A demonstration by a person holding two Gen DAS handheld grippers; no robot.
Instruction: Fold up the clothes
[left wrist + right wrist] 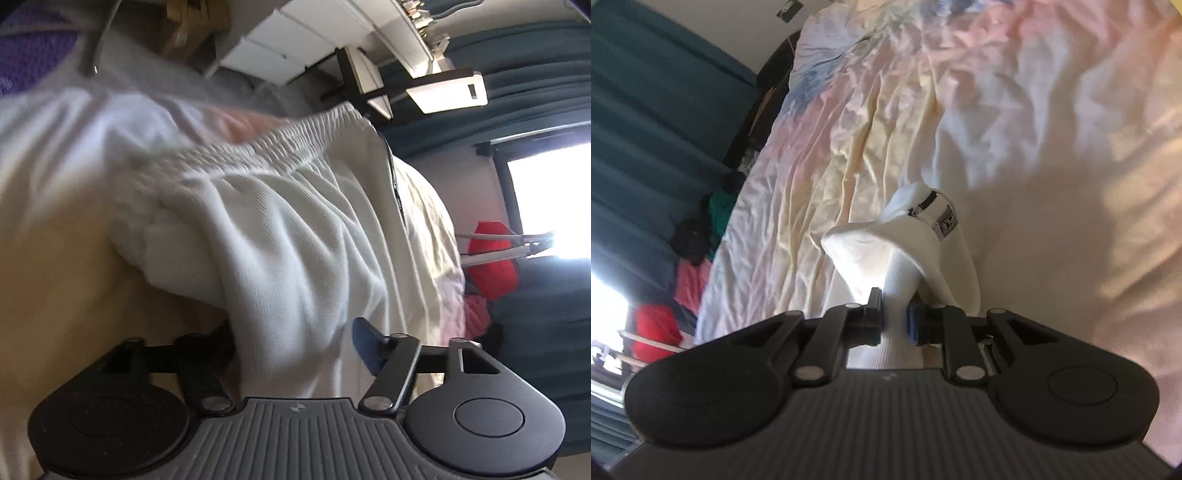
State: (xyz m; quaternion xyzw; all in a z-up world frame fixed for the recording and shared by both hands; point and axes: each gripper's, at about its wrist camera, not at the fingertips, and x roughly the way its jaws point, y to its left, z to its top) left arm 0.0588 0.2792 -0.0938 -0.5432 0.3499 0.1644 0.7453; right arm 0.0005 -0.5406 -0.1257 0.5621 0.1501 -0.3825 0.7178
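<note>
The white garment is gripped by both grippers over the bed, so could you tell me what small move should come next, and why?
Probably draw the two grippers apart to pull the white garment taut. The left gripper holds bunched, deeply wrinkled fabric below the elastic waistband, and the right gripper pinches a narrow, folded-over end above the bedsheet.

white garment (280, 236), pastel bedsheet (886, 110), teal curtain (646, 92)

White ribbed-waistband shorts (280, 236) are hanging bunched above the bed, one black-trimmed corner (923, 221) drooping.
</note>
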